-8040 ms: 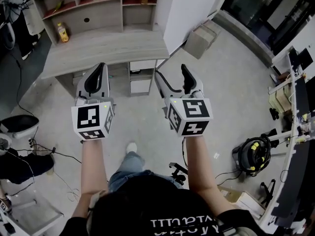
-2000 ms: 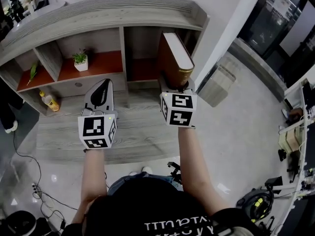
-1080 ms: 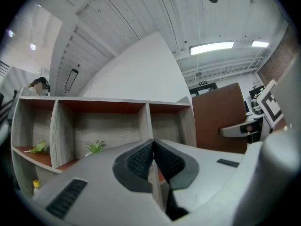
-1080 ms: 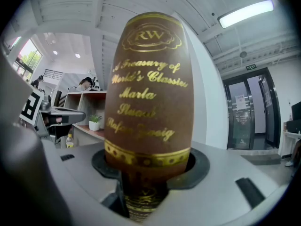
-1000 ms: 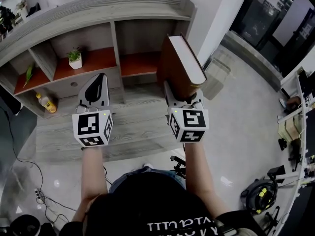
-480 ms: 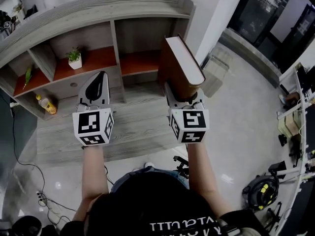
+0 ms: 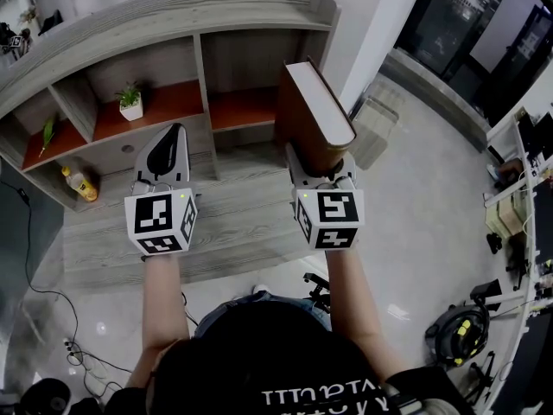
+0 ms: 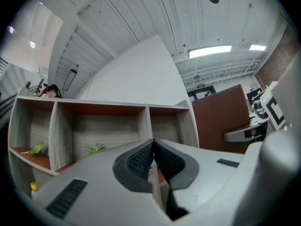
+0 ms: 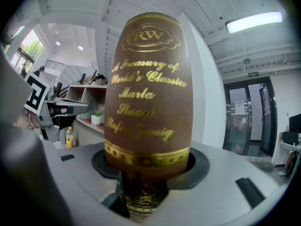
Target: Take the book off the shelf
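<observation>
book [image 7: 313,111]: brown, upright, gilt spine facing the right gripper's camera; it stands in front of the right-hand bay of the shelf [image 7: 173,20], above the desk [image 7: 233,219]
right gripper [image 7: 320,169]: clamped on the lower end of the spine
left gripper [image 7: 168,154]: jaws pressed together with nothing between them; held over the desk
step: the book looks already free of the bay, carried in the air
next move: probably a firm grip low on a tall book that could tip; the task names no place to set it down
hard to make out: the book's bottom edge sits behind the marker cube [image 7: 328,219]; the spine covers the right pads; its lower lettering is blurred
</observation>
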`<action>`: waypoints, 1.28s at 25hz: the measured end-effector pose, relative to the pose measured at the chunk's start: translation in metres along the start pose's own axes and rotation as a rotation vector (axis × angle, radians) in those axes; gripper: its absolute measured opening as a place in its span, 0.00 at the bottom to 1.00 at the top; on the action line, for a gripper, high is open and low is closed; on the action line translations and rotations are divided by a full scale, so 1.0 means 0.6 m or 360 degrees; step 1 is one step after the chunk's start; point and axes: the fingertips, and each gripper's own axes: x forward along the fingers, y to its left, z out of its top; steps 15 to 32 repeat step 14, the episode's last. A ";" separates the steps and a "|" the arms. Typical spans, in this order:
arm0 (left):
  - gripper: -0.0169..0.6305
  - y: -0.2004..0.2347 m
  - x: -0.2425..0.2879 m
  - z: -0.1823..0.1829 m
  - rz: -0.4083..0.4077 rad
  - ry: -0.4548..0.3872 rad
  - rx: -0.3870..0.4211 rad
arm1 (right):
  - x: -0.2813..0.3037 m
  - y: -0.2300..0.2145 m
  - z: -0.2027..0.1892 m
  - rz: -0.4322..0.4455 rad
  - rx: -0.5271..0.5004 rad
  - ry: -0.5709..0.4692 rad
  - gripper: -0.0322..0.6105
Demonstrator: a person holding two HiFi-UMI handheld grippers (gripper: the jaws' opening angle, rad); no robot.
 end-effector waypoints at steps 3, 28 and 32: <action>0.05 -0.001 0.000 -0.001 -0.0006 -0.0001 -0.0002 | -0.003 -0.003 0.000 -0.0010 0.0008 -0.0002 0.41; 0.04 -0.003 0.004 -0.003 -0.0030 -0.0001 -0.0008 | -0.006 -0.009 0.001 -0.0039 0.0017 0.0002 0.41; 0.04 -0.003 0.004 -0.003 -0.0030 -0.0001 -0.0008 | -0.006 -0.009 0.001 -0.0039 0.0017 0.0002 0.41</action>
